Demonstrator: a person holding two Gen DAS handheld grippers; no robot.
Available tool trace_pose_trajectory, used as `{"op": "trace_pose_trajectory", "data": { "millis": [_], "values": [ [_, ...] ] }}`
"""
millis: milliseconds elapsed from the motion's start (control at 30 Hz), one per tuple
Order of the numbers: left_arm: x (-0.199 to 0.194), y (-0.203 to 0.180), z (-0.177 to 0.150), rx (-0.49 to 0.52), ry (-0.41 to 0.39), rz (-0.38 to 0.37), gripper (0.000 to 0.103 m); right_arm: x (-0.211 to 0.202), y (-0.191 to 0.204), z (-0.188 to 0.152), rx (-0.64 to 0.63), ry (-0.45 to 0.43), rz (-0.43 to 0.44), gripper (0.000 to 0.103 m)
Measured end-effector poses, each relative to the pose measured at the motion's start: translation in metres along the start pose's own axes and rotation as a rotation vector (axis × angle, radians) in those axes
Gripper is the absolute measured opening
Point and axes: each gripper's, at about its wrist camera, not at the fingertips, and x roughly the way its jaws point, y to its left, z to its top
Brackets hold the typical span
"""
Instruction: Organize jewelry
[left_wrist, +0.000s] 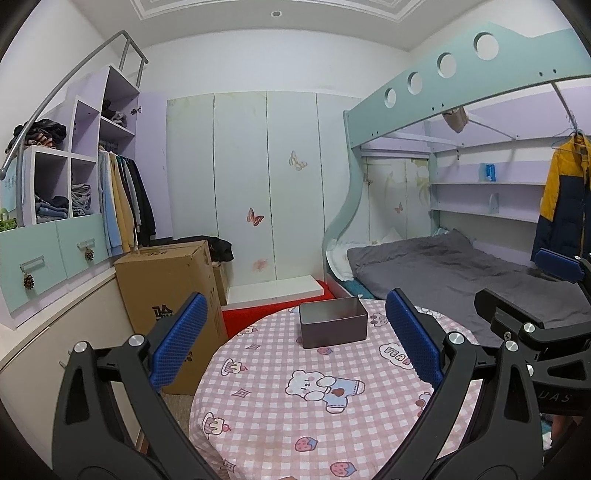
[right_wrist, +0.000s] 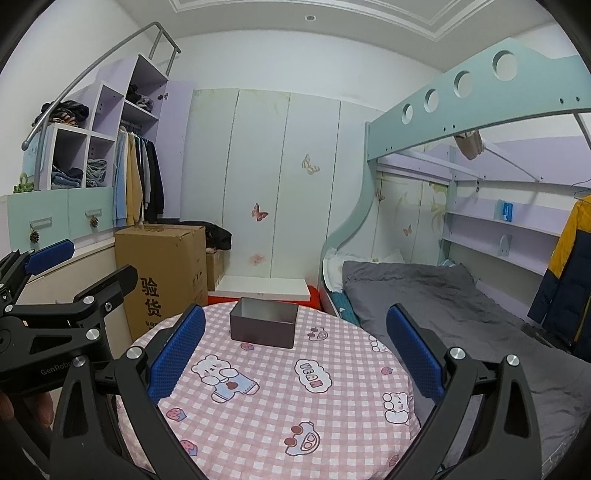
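A dark open box (left_wrist: 333, 326) stands at the far side of a round table (left_wrist: 280, 410) with a pink checked cloth; it also shows in the right wrist view (right_wrist: 263, 327). I cannot see inside it, and no jewelry shows. My left gripper (left_wrist: 295, 343) is open and empty, held above the table short of the box. My right gripper (right_wrist: 295, 350) is open and empty, also above the table short of the box. The right gripper shows at the right edge of the left wrist view (left_wrist: 524, 302), and the left gripper at the left edge of the right wrist view (right_wrist: 77, 280).
A cardboard carton (left_wrist: 173, 295) stands left of the table. A bed with a grey blanket (left_wrist: 461, 273) lies to the right under a bunk. White wardrobe doors (left_wrist: 258, 177) stand behind, with a red item and white board (left_wrist: 273, 291) on the floor.
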Motion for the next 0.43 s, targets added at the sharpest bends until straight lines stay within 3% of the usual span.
{"op": "trace_pose_trajectory", "data": {
  "millis": [433],
  "values": [
    [0.059, -0.009, -0.019, 0.01, 0.091, -0.011, 0.095, 0.057, -0.01, -0.015, 0.021, 0.098, 0.005, 0.095]
  ]
}}
